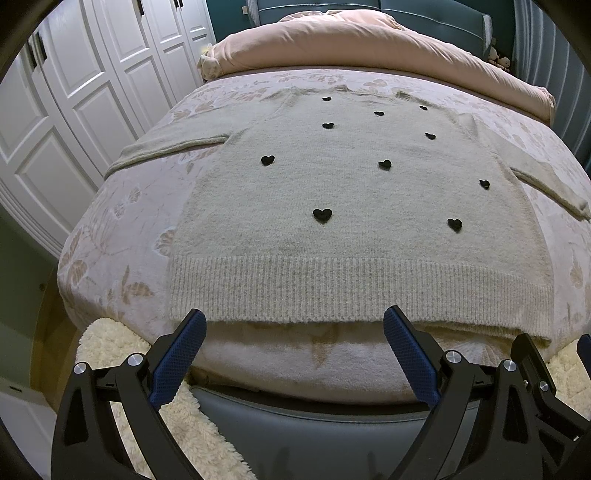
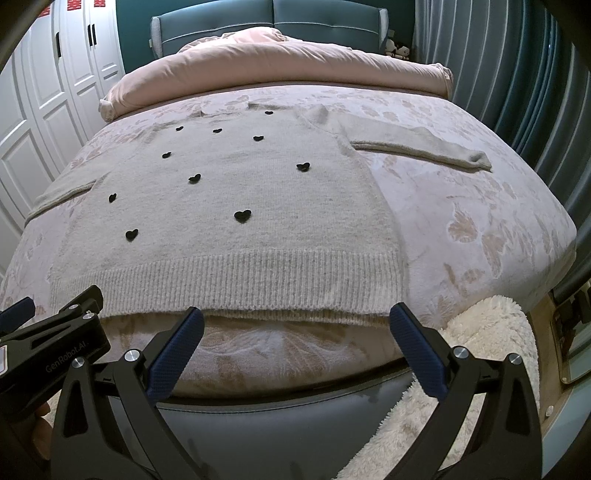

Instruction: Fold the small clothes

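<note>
A cream knit sweater (image 1: 351, 192) with small black hearts lies flat on the bed, sleeves spread out, ribbed hem (image 1: 354, 291) toward me. It also shows in the right wrist view (image 2: 240, 192). My left gripper (image 1: 295, 325) is open and empty, its tips just in front of the hem's left half. My right gripper (image 2: 297, 321) is open and empty, its tips just in front of the hem's right half. The left gripper's side shows at the left of the right wrist view (image 2: 55, 332).
The bed has a pale floral cover (image 2: 461, 221), a rolled pink duvet (image 2: 277, 66) at the far end and a teal headboard (image 2: 273, 18). A fluffy cream rug (image 2: 480, 369) lies at the bed's foot. White wardrobe doors (image 1: 55, 110) stand left, teal curtains (image 2: 498, 74) right.
</note>
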{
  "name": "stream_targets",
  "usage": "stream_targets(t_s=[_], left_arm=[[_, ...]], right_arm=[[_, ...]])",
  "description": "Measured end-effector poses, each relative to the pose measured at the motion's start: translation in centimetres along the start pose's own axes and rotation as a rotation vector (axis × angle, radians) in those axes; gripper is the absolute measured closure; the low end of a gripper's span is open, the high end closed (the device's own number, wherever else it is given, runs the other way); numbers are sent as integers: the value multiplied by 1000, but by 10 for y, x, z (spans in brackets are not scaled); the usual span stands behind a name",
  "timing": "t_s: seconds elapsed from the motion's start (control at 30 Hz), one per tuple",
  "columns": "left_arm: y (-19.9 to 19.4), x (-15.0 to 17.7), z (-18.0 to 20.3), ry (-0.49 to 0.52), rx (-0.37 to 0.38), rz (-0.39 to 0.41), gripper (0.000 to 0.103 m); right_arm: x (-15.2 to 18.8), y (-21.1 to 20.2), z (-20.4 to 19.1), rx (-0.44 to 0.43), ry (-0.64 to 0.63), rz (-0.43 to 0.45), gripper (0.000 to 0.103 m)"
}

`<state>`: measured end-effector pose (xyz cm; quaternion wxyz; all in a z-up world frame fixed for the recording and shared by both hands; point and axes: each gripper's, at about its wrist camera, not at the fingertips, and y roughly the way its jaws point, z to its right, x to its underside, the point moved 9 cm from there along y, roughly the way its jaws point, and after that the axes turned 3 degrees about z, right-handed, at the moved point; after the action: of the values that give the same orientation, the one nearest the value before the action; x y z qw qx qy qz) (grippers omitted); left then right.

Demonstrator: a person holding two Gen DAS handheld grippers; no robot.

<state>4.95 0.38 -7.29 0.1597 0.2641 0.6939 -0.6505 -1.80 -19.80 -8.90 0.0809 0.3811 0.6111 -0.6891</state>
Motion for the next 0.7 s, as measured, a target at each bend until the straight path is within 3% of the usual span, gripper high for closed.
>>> stream_targets(t_s=[0.7], left_arm=[[1,3,-1,-1,0,-3,10]], right_arm=[[2,1,2,-1,1,-3,5]])
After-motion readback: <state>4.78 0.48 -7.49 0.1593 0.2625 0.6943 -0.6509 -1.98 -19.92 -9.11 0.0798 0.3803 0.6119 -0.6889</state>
